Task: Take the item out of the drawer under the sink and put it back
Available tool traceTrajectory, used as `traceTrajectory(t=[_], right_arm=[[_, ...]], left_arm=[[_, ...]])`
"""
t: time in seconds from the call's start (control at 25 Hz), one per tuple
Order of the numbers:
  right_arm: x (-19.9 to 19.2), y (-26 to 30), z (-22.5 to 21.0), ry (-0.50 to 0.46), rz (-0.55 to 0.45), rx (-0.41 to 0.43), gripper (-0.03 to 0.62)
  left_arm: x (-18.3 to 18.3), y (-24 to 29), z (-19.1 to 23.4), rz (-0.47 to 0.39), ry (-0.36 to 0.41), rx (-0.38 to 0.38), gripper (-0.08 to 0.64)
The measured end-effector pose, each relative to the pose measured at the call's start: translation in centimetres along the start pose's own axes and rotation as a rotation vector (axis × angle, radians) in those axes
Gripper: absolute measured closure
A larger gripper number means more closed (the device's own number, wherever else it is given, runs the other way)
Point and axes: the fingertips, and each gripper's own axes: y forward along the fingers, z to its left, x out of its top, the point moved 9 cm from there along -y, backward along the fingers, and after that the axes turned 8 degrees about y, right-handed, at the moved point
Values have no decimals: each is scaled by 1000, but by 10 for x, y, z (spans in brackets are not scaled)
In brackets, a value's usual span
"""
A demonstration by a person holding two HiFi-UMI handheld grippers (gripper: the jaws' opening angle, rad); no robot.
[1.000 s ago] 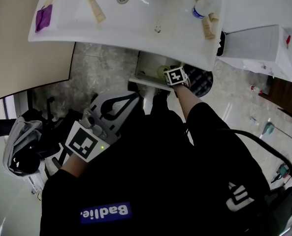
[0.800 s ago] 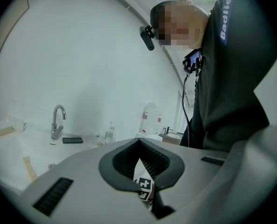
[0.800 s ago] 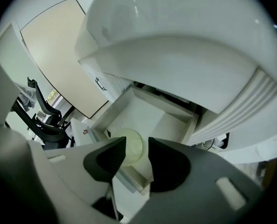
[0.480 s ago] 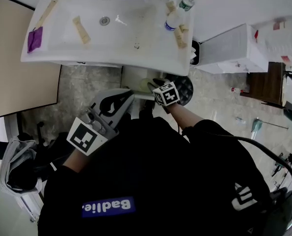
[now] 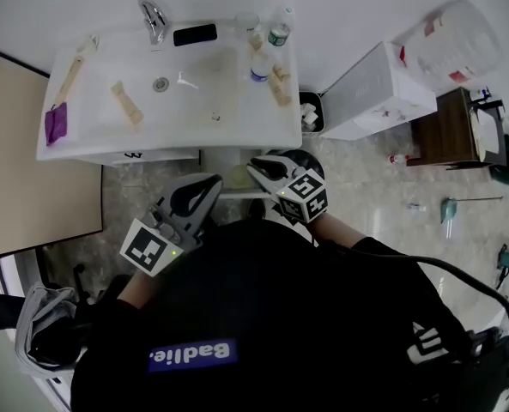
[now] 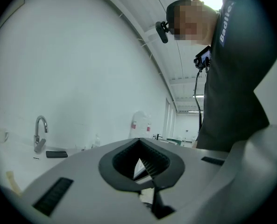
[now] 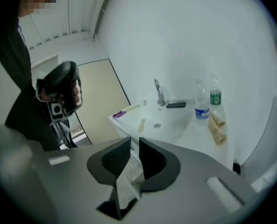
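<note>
Under the white sink (image 5: pixel 108 148) the drawer (image 5: pixel 230 194) stands pulled out, and a yellow-green item (image 5: pixel 237 177) shows inside it, mostly hidden by the basin's edge. My right gripper (image 5: pixel 261 170) is raised in front of the sink's front edge, well above the drawer. Its jaws have just been closing; a narrow gap is left and only the floor shows through it, so my right gripper (image 7: pixel 134 146) holds nothing. My left gripper (image 5: pixel 207 187) is held level beside it with its tips together, and in its own view my left gripper (image 6: pixel 139 141) is also empty.
On the sink stand a faucet (image 5: pixel 154 15), a black phone (image 5: pixel 196 34), two bottles (image 5: pixel 258 63), tubes (image 5: pixel 125 103) and a purple cloth (image 5: pixel 55 123). A small bin (image 5: pixel 310 114), a white box (image 5: pixel 374 88) and a brown table (image 5: pixel 456 127) are to the right.
My right gripper has come up out of the drawer under the sink to the height of the basin's edge. My left gripper has risen a little. The whole sink top has come into view.
</note>
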Motion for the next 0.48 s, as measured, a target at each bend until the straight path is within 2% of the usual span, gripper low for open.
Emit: traceTrajectory(t=[0.28, 0.48], right_arm=[[60, -42, 56, -123, -187, 114, 580], [84, -65, 77, -151, -260, 171, 591]], left_arm=[[13, 11, -6, -2, 20, -60, 555], [16, 15, -11, 7, 30, -82, 555]])
